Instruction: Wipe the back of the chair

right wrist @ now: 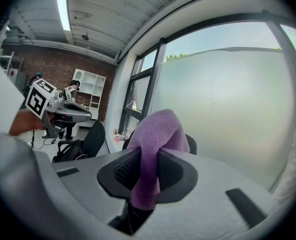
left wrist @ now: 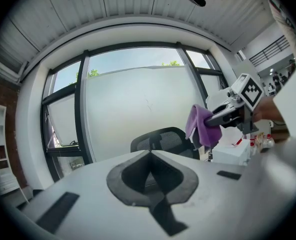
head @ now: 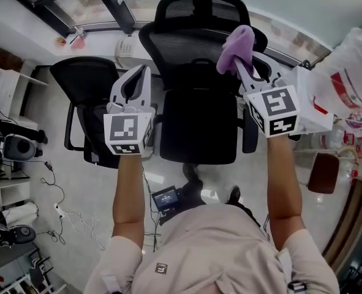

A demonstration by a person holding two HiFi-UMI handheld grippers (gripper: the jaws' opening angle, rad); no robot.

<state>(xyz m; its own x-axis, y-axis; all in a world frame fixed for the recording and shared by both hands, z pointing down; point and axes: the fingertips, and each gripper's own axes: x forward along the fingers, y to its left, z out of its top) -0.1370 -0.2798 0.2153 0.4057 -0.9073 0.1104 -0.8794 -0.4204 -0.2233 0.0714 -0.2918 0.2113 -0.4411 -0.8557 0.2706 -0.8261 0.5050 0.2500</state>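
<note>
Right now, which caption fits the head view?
The right tool holds a purple cloth near the mesh chair back; the left tool is shut, empty.

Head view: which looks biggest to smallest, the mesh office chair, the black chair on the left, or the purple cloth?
1. mesh office chair: largest.
2. black chair on the left: clearly smaller.
3. purple cloth: smallest, even though it sits nearer the camera.

Looking steeply down from overhead in head view; facing the window (left wrist: 137,99) closely in both gripper views, sharing the chair (head: 196,60).
</note>
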